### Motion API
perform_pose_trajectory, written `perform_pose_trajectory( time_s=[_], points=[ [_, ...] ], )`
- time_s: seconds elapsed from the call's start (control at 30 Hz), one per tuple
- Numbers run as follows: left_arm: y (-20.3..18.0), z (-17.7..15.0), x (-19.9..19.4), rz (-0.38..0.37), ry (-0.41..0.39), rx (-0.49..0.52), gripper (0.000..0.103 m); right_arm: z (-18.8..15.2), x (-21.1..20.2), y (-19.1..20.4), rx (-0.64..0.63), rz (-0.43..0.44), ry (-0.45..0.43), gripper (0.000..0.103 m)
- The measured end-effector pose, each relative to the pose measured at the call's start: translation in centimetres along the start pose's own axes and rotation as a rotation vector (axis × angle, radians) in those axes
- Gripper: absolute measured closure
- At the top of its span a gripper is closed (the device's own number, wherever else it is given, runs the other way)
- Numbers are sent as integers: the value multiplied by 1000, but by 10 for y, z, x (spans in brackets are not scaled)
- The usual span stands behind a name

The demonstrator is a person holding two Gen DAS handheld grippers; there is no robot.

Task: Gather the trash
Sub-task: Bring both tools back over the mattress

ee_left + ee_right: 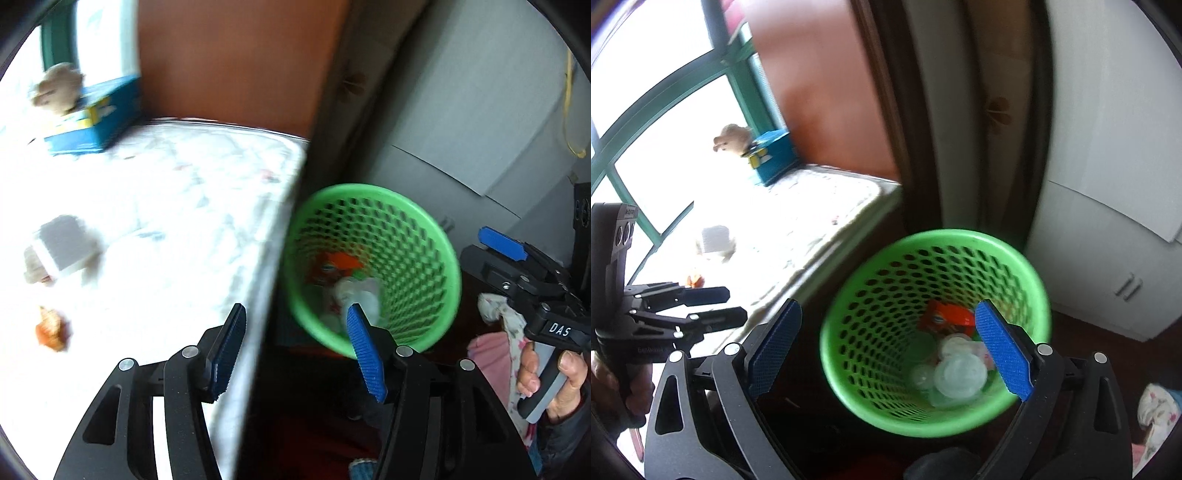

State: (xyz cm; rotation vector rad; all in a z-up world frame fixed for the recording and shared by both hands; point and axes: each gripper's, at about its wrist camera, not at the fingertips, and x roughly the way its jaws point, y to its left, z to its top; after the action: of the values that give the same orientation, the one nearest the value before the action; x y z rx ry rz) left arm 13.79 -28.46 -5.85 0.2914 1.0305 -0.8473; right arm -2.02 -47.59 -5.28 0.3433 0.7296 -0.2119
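Trash already fills the bottom of the green mesh basket [934,332], which stands on the dark floor just beside the corner of a white mattress [177,206]: an orange wrapper [947,318] lies against the far wall, with several clear plastic lids [958,374] heaped in front of it.

The left gripper [295,352] hangs over the mattress's near edge, its blue pads well apart with nothing between them; the pad nearer the basket overlaps the basket's near rim in the left wrist view. The right gripper [888,349] is also spread wide and empty, and the basket's mouth shows between its fingers. A hand [554,380] grips the right gripper's handle at the lower right of the left wrist view.

More litter lies on the mattress. An orange scrap [51,328] sits toward the mattress's near side, and a crumpled grey-white piece [61,251] lies a little farther in, both blurred. A blue box [92,118] stands at the mattress's far edge beside the window frame, with a brown plush toy [57,88] touching its side.
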Motion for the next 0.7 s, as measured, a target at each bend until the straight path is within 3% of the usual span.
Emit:
perform_pose_trajectory(
  time_s=[0.37, 0.4, 0.47, 0.6, 0.7],
  points=[
    [121, -28, -49, 193, -65, -189, 48, 17, 20, 71, -95, 85, 12, 9],
    [131, -31, -53, 210, -68, -208, 45, 18, 22, 76, -103, 91, 13, 9],
    [155, -38, -63, 269, -88, -250, 28, 20, 26, 87, -118, 105, 17, 9],
    [199, -50, -78, 317, -100, -313, 26, 22, 36, 113, -156, 134, 32, 9],
    [228, -59, -82, 354, -95, -339, 14, 21, 44, 135, -190, 155, 46, 9]
  ],
)
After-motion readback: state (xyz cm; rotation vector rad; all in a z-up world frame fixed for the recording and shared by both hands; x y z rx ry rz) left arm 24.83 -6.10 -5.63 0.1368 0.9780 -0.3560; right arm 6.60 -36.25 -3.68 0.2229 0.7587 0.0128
